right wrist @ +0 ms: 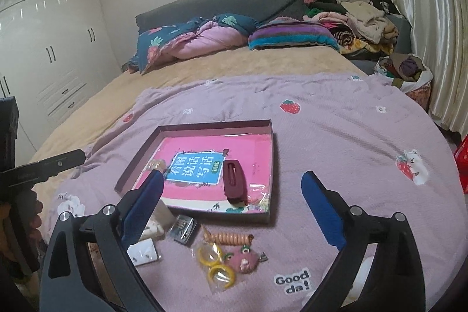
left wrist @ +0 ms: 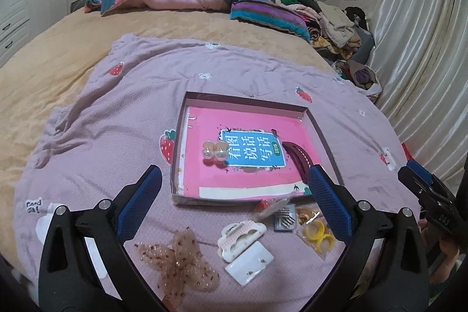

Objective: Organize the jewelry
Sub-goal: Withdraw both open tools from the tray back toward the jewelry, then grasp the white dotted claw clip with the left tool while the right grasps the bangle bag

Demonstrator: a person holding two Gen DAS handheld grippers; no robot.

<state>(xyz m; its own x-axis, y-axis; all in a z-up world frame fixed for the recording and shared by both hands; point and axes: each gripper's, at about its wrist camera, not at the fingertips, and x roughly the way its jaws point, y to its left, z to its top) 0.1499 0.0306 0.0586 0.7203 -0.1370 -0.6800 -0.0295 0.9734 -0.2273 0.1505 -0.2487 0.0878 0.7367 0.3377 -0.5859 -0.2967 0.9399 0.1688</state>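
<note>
A: Gauze first — nearest the left gripper [left wrist: 231, 203] lies a sheer butterfly bow [left wrist: 178, 259]. Very light, floppy, wings splayed left and right. Judged: it will crumple if pinched on a wing; take it at the knotted centre.

B: Jaw state?

A: Left jaws wide apart, nothing between them. Right gripper [right wrist: 232, 205] likewise apart and empty. No contact with any item.

B: Next out?

A: White claw clip [left wrist: 241, 234], hard plastic, stiff, probably slick. Long axis runs near-left to far-right. Judged best hold: across the narrow body, not the teeth. Touching it on the near side, a flat white card [left wrist: 250, 262]; thin, hard to lift off soft cloth.

B: Right side of the pile?

A: Yellow rings in a clear bag [right wrist: 216, 265], a coiled hair tie [right wrist: 229, 239], a pink hair ornament [right wrist: 244, 259], a small silver clip packet [right wrist: 182, 228]. All light. The bag film looks slippery; pinch a corner.

B: And the target?

A: Shallow cardboard box [right wrist: 270, 142] just beyond the pile, on the lilac quilt [right wrist: 336, 136]. A pink book [right wrist: 248, 148] lines its floor. Already inside: dark red barrette [right wrist: 234, 183], rigid, long axis near-to-far; pearl hair clip [left wrist: 215, 154] toward the left. Most pieces remain outside.
</note>
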